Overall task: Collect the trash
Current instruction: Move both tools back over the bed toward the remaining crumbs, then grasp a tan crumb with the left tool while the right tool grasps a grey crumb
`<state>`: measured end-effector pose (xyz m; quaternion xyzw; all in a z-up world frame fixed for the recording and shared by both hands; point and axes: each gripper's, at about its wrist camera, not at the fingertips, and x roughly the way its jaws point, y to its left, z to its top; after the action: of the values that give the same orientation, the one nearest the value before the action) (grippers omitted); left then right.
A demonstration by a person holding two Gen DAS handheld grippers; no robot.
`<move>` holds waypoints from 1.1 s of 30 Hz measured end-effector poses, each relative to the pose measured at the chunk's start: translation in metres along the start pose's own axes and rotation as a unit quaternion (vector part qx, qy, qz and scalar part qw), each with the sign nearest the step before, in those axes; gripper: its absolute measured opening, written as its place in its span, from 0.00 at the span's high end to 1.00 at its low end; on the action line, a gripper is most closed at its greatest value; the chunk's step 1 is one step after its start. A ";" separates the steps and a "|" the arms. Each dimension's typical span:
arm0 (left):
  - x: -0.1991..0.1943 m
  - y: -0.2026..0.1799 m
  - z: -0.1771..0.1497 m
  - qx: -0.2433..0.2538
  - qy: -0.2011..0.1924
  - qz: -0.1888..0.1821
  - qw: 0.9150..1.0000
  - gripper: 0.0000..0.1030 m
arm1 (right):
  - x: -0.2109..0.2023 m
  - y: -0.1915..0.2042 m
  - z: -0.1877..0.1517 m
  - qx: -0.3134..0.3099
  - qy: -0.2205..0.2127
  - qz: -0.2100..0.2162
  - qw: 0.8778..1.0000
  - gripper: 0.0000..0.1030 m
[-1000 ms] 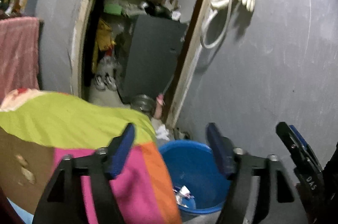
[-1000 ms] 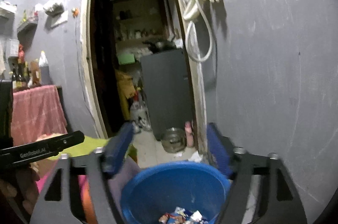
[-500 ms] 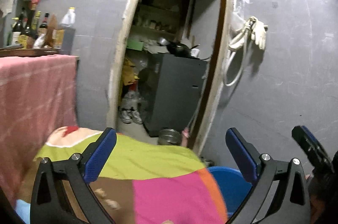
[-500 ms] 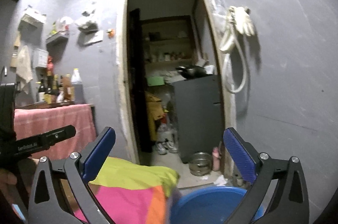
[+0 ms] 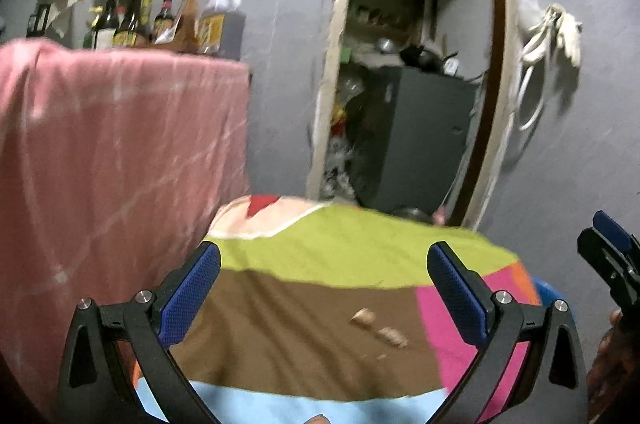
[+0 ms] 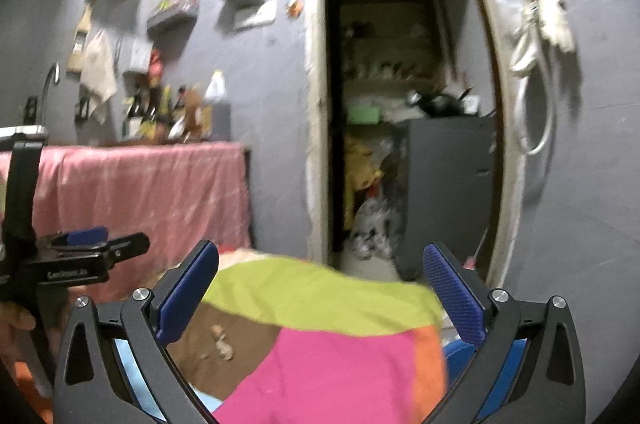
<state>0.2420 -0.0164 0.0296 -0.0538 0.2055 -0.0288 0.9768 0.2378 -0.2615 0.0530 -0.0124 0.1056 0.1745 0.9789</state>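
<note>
Above the table with a multicoloured patchwork cloth [image 5: 328, 308], both hand-held grippers – left [image 5: 324, 288], right [image 6: 320, 288] – are spread wide, nothing between them. Small beige scraps [image 5: 380, 328] lie on the brown patch.

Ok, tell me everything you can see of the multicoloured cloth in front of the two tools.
The multicoloured cloth looks like soft fabric made of big colour blocks: lime green at the far end, brown in the middle, pink and orange to the right, light blue nearest, with a cream and red patch at the far left corner. It lies spread over a raised surface, slightly rumpled. A few small tan scraps rest on the brown block. A pink cloth hangs just left of it, and a blue bin's rim peeks out beyond its right edge.
</note>
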 end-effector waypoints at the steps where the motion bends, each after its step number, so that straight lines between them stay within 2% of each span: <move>1: 0.005 0.004 -0.005 0.002 0.009 0.006 1.000 0.02 | 0.007 0.004 -0.004 -0.001 0.013 0.005 1.000 0.00; 5: 0.021 0.017 -0.022 0.004 0.042 0.019 0.999 0.02 | 0.037 0.011 -0.022 0.009 0.085 0.031 0.996 0.00; 10: 0.038 0.030 -0.034 -0.005 0.072 0.022 0.997 0.02 | 0.066 0.013 -0.042 0.022 0.152 0.043 0.987 0.02; 14: 0.052 0.038 -0.040 -0.010 0.100 0.021 0.995 0.02 | 0.084 0.019 -0.054 0.022 0.193 0.066 0.979 0.17; 16: 0.058 0.041 -0.042 -0.012 0.110 0.016 0.994 0.03 | 0.093 0.023 -0.059 0.021 0.211 0.078 0.974 0.21; 23: 0.066 0.042 -0.045 -0.016 0.129 0.002 0.991 0.04 | 0.120 0.039 -0.079 0.019 0.282 0.135 0.950 0.44; 28: 0.072 0.041 -0.043 -0.018 0.140 -0.008 0.990 0.09 | 0.129 0.050 -0.084 -0.008 0.306 0.150 0.940 0.55; 30: 0.076 0.041 -0.042 -0.021 0.144 -0.011 0.989 0.10 | 0.132 0.054 -0.086 -0.017 0.312 0.153 0.938 0.66; 33: 0.078 0.040 -0.042 -0.025 0.149 -0.015 0.988 0.13 | 0.135 0.056 -0.088 -0.024 0.315 0.156 0.936 0.74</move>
<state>0.2975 0.0133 -0.0448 -0.0760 0.3488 -0.0460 0.9330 0.3241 -0.1686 -0.0609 -0.0732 0.4054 0.3149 0.8550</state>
